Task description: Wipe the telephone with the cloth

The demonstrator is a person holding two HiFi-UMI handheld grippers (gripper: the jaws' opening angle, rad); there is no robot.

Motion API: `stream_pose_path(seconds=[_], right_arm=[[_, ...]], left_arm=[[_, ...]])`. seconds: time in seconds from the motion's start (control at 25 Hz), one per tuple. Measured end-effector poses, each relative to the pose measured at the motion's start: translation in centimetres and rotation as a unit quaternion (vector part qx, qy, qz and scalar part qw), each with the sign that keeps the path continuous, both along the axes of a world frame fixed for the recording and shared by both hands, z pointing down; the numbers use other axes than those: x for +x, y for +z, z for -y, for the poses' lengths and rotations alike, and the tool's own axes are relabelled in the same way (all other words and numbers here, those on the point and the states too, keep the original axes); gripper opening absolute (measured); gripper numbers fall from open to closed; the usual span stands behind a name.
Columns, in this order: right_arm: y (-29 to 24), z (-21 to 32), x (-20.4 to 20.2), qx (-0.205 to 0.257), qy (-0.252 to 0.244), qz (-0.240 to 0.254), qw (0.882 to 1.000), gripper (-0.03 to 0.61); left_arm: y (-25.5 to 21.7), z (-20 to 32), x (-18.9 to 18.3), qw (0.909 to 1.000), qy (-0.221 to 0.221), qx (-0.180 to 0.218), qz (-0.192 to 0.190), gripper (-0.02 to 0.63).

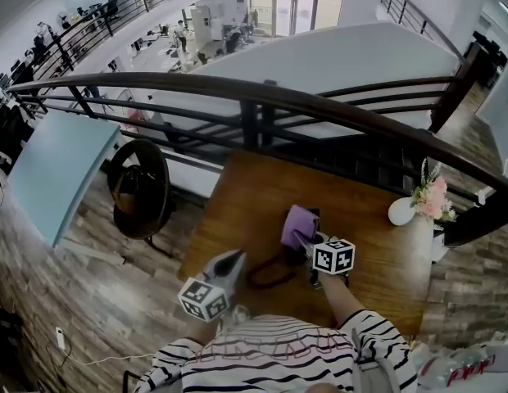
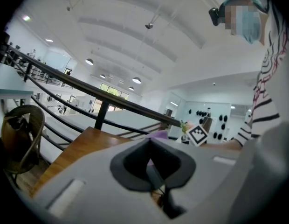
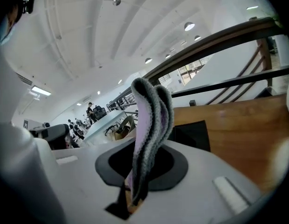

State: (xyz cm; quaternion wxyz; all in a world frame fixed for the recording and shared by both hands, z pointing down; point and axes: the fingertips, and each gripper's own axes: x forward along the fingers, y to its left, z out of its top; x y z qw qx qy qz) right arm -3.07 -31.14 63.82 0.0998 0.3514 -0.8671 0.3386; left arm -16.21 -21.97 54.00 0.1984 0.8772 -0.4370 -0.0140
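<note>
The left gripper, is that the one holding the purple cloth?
No, the purple cloth is pinched in the right gripper, while the left gripper has no cloth between its jaws.

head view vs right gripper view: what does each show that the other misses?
Head view only: the left gripper, the right gripper's marker cube, a dark cord loop. Right gripper view only: its jaws shut on the cloth's gray-and-lilac folds, close up. Both: cloth, black telephone, wooden table, railing.
</note>
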Motion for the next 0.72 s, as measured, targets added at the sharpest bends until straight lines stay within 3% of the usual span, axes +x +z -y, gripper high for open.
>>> stream_pose_path(seconds=[0.32, 0.72], right_arm=[[4.1, 2.8, -2.7, -0.045, -0.071, -0.065, 0.994, 0.049], [4.8, 3.6, 1.2, -0.069, -0.046, -0.073, 0.994, 0.052]], left_arm=[[0.7, -0.4, -1.7, 0.999, -0.041, -0.014, 0.002, 0.002], [0.8, 0.3, 0.2, 0.9995, -0.026, -0.017, 0.003, 0.002]])
